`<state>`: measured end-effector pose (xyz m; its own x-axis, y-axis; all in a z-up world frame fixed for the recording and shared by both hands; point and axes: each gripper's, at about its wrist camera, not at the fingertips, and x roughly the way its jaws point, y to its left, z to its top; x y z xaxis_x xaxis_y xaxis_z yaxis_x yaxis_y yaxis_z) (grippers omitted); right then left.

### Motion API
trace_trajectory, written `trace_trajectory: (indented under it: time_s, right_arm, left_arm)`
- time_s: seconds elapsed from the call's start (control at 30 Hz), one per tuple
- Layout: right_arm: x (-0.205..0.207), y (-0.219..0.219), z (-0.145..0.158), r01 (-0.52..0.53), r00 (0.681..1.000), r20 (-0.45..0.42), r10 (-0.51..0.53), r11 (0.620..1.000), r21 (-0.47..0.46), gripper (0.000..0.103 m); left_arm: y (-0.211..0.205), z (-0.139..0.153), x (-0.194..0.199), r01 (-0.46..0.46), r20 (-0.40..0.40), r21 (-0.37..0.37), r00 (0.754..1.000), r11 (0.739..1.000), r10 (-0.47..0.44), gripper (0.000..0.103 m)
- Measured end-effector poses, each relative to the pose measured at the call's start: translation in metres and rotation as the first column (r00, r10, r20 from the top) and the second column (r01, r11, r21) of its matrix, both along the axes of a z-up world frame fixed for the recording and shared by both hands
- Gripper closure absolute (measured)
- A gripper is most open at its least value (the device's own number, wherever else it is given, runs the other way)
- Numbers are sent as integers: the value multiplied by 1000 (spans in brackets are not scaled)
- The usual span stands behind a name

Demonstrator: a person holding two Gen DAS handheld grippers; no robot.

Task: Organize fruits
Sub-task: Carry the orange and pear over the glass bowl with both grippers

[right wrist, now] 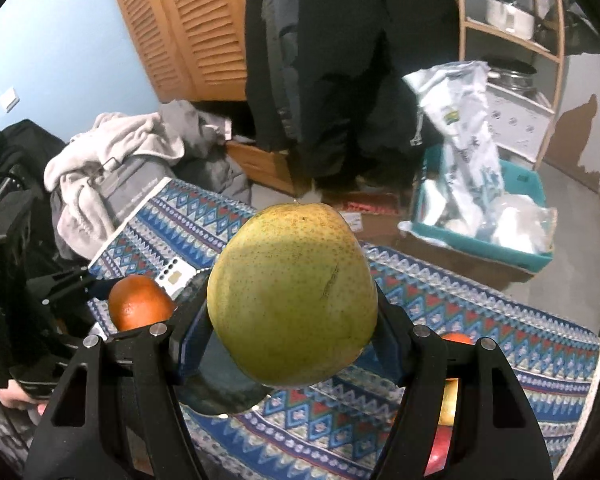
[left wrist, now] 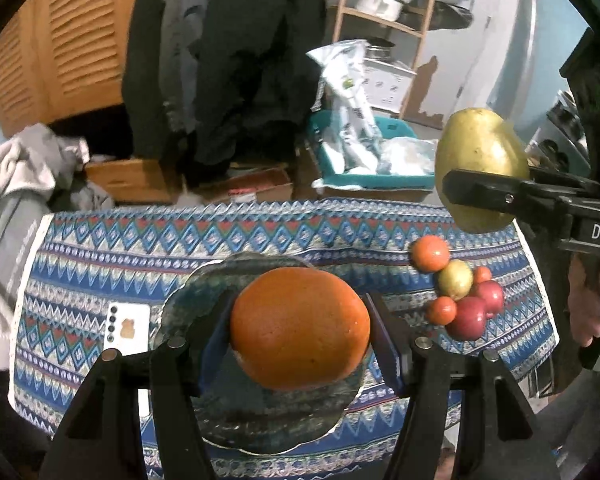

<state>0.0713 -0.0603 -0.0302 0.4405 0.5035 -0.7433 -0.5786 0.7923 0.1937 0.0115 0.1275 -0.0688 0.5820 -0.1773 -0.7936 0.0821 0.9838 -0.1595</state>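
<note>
Above the glass plate [left wrist: 188,300], the left gripper [left wrist: 300,320] clamps an orange [left wrist: 300,324]; to the plate's right, the right gripper [right wrist: 296,312] holds a pear [right wrist: 294,296] aloft. Likely mid-delivery; next, lower the orange onto the plate and release.

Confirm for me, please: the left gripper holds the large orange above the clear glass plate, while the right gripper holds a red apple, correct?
Not quite. The right gripper holds a large yellow-green pear, not a red apple, as the right wrist view shows. The rest stands: the left gripper holds the large orange above the clear glass plate.
</note>
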Motion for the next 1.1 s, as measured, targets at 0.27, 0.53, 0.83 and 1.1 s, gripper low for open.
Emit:
trace_trajectory:
  time_s: [0.27,0.53,0.83,1.1]
  right_arm:
    - [8,37,-36,-36,998,-57,34,999,-40,33]
    - [8,61,-78,-71,988,-145,61,996,-61,33]
    - [2,74,-128,-119,967,-237,90,987,-112,33]
    - [-7,82,-151,-162,954,-277,116,976,-148,33]
  left_arm:
    - [32,-43,1,-81,-81,16,993,997,82,38]
    - [55,-88,2,-152,-178,7,972,988,151,38]
    - [58,-123,-1,-174,-250,24,953,984,174,38]
    - [56,-144,-6,-172,-305,28,937,985,172,37]
